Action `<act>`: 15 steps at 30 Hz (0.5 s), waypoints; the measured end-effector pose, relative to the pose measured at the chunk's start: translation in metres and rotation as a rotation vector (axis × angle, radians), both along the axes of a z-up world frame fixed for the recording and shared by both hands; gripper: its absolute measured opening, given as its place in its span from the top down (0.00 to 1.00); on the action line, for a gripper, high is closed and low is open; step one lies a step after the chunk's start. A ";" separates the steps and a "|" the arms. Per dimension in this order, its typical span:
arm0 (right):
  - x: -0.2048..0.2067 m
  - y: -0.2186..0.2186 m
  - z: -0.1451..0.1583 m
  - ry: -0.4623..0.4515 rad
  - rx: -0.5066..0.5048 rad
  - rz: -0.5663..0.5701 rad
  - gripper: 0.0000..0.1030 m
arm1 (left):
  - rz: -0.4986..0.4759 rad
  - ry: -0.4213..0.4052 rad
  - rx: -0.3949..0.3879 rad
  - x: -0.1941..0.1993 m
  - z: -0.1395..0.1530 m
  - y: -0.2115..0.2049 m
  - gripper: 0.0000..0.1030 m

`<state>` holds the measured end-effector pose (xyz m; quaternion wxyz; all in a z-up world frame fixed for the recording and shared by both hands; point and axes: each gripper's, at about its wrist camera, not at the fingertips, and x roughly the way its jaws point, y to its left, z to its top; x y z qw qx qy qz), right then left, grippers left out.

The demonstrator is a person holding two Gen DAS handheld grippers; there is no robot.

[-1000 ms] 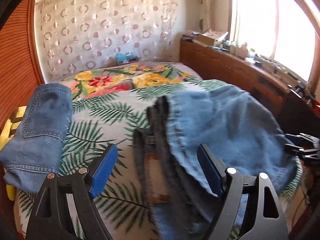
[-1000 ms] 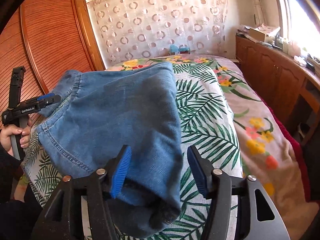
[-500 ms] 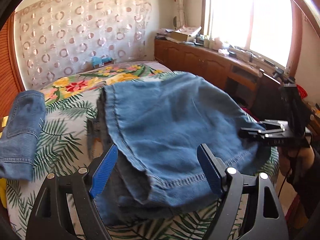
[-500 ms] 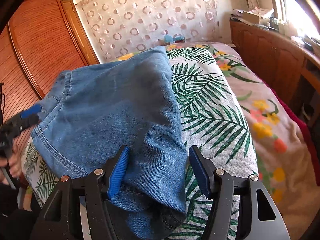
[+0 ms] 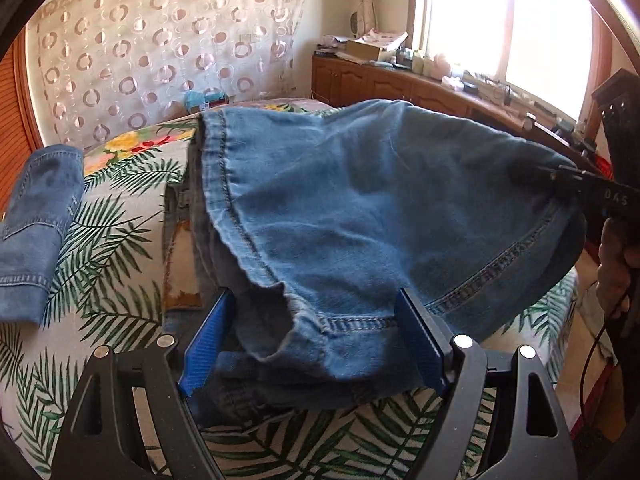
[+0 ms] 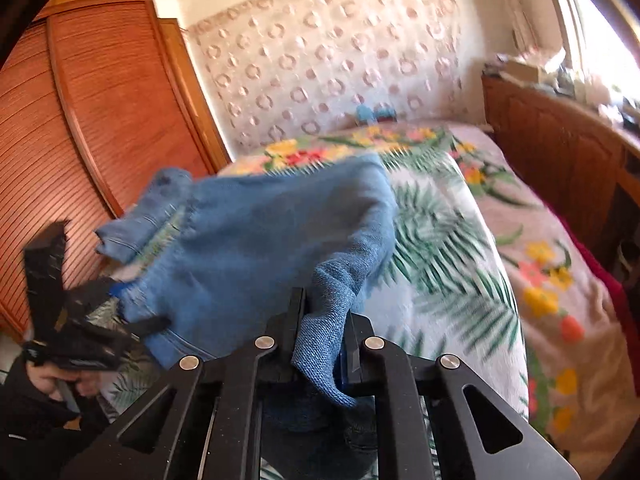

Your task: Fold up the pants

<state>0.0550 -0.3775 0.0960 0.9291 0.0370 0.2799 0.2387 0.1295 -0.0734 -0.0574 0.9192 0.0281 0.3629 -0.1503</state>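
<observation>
our right black two-finger gripper is closing on a pinched fold of the blue denim pants on the palm-print bedspread — our left blue-padded gripper gapes wide, the near hem edge lying loose between its pads, pants stretching crosswise between both.

Apparently "DAS" on the right gripper

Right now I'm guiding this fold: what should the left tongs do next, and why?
Probably close the left tongs on the hem of the blue denim pants. The denim lies between their open blue pads, unpinched, while the right tongs are closing on the other corner; both held, the fold could lift evenly.
</observation>
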 end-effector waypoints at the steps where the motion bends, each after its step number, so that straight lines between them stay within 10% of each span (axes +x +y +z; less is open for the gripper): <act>1: -0.003 0.005 0.007 -0.019 -0.002 0.012 0.88 | 0.005 -0.009 -0.012 -0.002 0.005 0.004 0.20; 15: -0.014 0.126 0.049 -0.101 -0.057 0.280 0.88 | 0.165 -0.164 -0.070 -0.050 0.073 0.098 0.20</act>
